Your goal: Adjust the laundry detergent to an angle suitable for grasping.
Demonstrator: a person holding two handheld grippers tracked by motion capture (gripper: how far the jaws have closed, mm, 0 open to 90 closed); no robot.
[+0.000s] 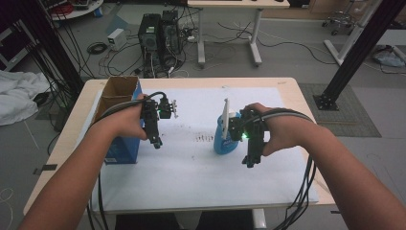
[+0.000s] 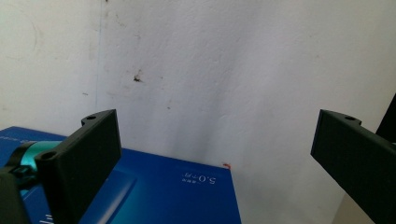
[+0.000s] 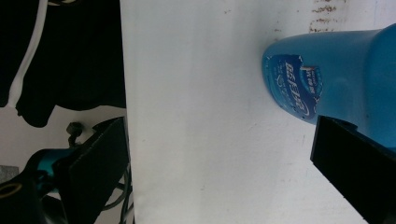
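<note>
White paper (image 1: 191, 167) is covering most of the pale table (image 1: 297, 96), and behind it the grey floor is carrying computer towers (image 1: 158, 36) and loose cables. On the paper's left edge a blue box (image 1: 125, 146) is standing with its brown flaps open at the top, and near the middle a blue bottle (image 1: 223, 139) with a white spray head is standing upright beside a patch of dark specks (image 1: 203, 138). A person is reaching in from the bottom of the high view with a gripper in each hand. The left gripper (image 1: 156, 141) is hanging just beside the box, pointing down at the paper; in its own view the jaws are standing wide apart with nothing between them, the box's blue face (image 2: 177, 186) lying below. The right gripper (image 1: 250, 162) is hovering just beside the bottle on its right, also pointing down; its jaws are gaping wide and gripping nothing, with the bottle (image 3: 327, 88) lying close to one jaw, contact not clear
</note>
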